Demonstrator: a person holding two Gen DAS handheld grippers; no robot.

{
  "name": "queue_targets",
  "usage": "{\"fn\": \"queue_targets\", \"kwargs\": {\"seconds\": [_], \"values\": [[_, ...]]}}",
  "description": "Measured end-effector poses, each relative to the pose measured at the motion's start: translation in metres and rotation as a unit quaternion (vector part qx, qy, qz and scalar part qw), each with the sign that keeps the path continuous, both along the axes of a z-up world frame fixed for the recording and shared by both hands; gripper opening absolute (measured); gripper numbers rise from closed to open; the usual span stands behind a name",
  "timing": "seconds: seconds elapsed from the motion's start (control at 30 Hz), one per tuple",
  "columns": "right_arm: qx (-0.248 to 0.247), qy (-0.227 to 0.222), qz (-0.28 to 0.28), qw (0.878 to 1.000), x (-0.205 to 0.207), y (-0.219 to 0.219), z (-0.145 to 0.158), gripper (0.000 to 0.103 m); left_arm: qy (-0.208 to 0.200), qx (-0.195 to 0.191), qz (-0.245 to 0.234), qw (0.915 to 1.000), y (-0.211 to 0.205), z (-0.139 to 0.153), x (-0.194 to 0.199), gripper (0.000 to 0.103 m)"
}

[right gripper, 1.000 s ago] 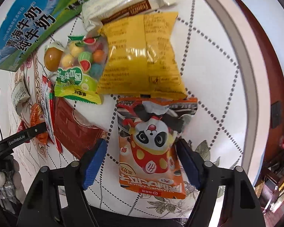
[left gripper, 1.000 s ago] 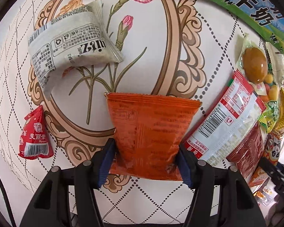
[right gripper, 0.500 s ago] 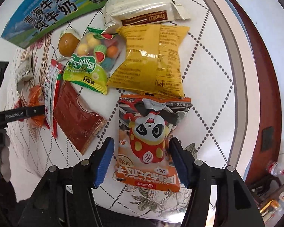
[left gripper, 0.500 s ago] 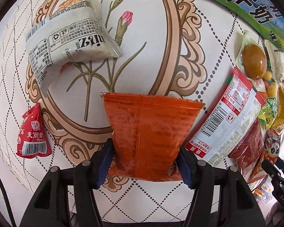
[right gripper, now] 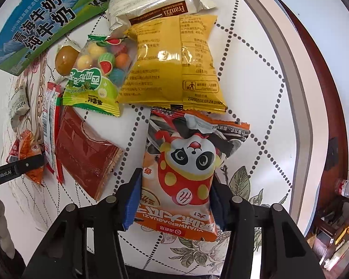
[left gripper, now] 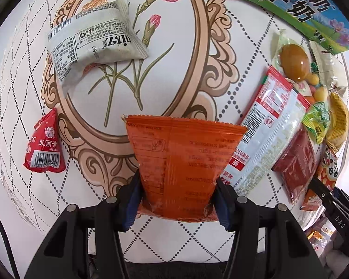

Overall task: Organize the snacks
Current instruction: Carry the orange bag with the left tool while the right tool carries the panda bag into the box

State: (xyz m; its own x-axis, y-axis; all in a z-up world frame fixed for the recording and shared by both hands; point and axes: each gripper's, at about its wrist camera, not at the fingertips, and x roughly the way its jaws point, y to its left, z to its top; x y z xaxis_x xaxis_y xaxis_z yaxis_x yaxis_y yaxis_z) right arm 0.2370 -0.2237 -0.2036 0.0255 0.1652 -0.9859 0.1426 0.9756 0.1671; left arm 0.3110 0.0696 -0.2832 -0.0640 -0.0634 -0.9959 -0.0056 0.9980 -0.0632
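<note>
While both pairs of fingers close: left gripper (left gripper: 176,200) pinching orange packet (left gripper: 181,162), right gripper (right gripper: 174,200) panda packet (right gripper: 186,169).

"Franzzi" on cream pack (right gripper: 158,7), "YUANWEIDAGUAZI" on panda bag (right gripper: 186,174), "2026/01/07" date on yellow bag (right gripper: 174,60), "青海牛奶/纯牛奶" on milk box (right gripper: 39,21), "麦丽素" on sm. red pouch (left gripper: 45,144), "GenRobot.AI" on left gripper (right gripper: 2,175), "uitz" on grey pack (left gripper: 93,46).
</note>
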Motion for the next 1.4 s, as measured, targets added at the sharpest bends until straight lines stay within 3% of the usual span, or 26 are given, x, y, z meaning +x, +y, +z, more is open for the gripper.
{"fn": "queue_targets", "kwargs": {"seconds": [0.2,0.43,0.6,0.73,0.9,1.0,1.2,1.4], "values": [[0.022,-0.017,0.028,0.999,-0.015,0.019,0.025,0.051,-0.007,-0.022,0.000,0.9997,0.003,0.029,-0.014,0.052],[0.051,-0.057,0.067,0.995,-0.019,0.035,0.079,0.051,-0.024,-0.070,0.001,0.9973,-0.003,0.079,-0.019,0.052],[0.079,-0.103,0.080,0.988,0.010,0.038,0.126,0.051,-0.052,-0.113,-0.003,0.9922,-0.013,0.131,0.000,0.052],[0.087,-0.150,0.095,0.980,0.058,0.042,0.163,0.051,-0.094,-0.130,-0.025,0.9867,-0.022,0.176,0.037,0.052],[0.052,-0.200,0.117,0.971,0.135,0.043,0.193,0.051,-0.138,-0.093,-0.046,0.9851,-0.026,0.208,0.109,0.052],[0.036,-0.204,0.126,0.970,0.187,0.044,0.193,0.051,-0.146,-0.061,-0.045,0.9864,-0.029,0.203,0.163,0.052],[0.002,-0.165,0.141,0.976,0.287,0.048,0.163,0.051,-0.132,0.016,-0.041,0.9903,-0.014,0.175,0.258,0.052],[-0.023,-0.122,0.168,0.978,0.347,0.059,0.125,0.051,-0.100,0.042,-0.027,0.9938,0.002,0.144,0.310,0.052]]}}
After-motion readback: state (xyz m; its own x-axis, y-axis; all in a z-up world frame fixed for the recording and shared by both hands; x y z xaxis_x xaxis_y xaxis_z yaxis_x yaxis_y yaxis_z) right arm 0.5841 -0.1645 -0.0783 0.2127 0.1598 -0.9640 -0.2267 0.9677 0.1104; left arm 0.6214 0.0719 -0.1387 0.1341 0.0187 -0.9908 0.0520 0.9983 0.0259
